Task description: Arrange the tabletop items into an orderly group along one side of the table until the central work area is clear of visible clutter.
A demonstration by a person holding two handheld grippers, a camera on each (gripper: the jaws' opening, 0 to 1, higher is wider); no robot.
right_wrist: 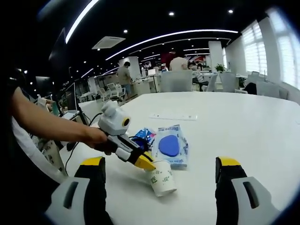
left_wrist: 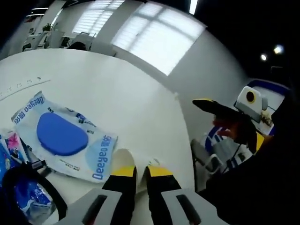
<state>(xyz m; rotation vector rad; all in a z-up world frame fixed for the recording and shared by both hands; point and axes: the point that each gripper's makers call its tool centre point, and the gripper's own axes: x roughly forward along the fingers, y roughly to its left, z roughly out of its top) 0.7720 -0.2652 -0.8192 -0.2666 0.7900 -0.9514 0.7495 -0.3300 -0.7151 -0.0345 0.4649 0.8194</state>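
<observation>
A white paper cup [right_wrist: 162, 178] with small print leans on the white table [right_wrist: 243, 126]. My left gripper [right_wrist: 143, 163], held by a person's hand, pinches the cup's rim with its yellow tips. In the left gripper view its jaws [left_wrist: 140, 171] stand nearly together, with the pale rim [left_wrist: 123, 158] just ahead of them. Behind the cup lies a flat wet-wipes pack with a blue oval lid [right_wrist: 171, 146] [left_wrist: 62, 135]. My right gripper [right_wrist: 160, 165] is open wide, its jaws on either side of the cup and short of it. It also shows at the right of the left gripper view [left_wrist: 220, 110].
Small colourful packets [right_wrist: 143, 137] [left_wrist: 11, 150] lie beside the wipes pack, with a black cable [left_wrist: 44, 180] near them. A thin white strip [right_wrist: 173, 116] lies farther along the table. Chairs, desks and people stand beyond the far edge. Windows line one wall.
</observation>
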